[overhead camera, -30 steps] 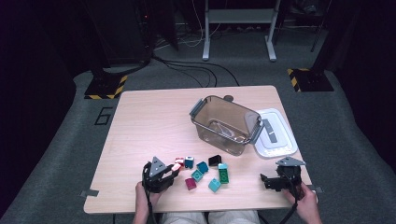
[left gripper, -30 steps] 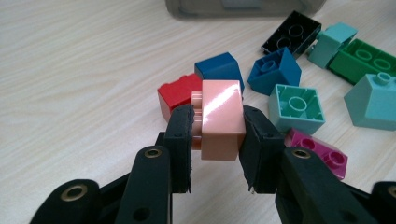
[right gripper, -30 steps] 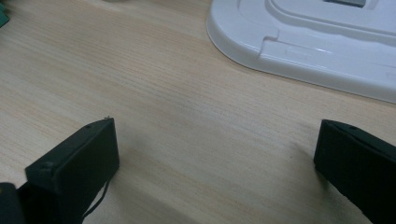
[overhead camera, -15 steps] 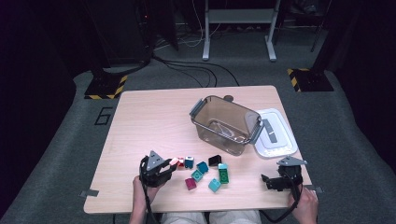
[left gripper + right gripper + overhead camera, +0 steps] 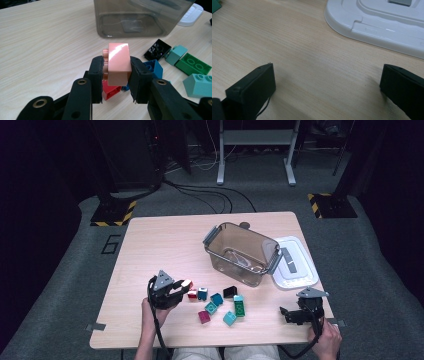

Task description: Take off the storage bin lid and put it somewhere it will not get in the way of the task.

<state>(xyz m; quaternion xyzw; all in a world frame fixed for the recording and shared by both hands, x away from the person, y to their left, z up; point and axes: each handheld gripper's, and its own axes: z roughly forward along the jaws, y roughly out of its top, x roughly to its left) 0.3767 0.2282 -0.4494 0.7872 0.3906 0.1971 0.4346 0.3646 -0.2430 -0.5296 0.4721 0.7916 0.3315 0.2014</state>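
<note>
Starting at the left of the high view, the left gripper (image 5: 176,289) is seen over the lower left of the table (image 5: 165,245), its jaws closed on a pink brick (image 5: 118,63); in the left gripper view the brick is pinched across its short sides, studs turned to the left of the frame, its lower end just above a red brick (image 5: 112,90) lying on the wood. To the right of it, in the lower middle of the high view, the loose bricks are scattered: a blue brick (image 5: 202,293), a black brick (image 5: 230,291), a green brick (image 5: 240,308) and a teal brick (image 5: 230,318). Above them, right of centre, a clear bin (image 5: 241,254) stands open, with its white lid (image 5: 294,262) laid flat just beside it on the right. At the lower right the right gripper (image 5: 295,315) is held near the table edge with its jaws wide apart and nothing between them. The step in hand is judged to be the carrying of the pink brick to the bin. It would best be done with the squeeze kept firm, since the sides are smooth, and with the brick raised above the bin's near rim before being carried across, so that the wall is not knocked. The jaws should be opened only once the brick is well inside the rim, low enough that it is not bounced out.
</note>
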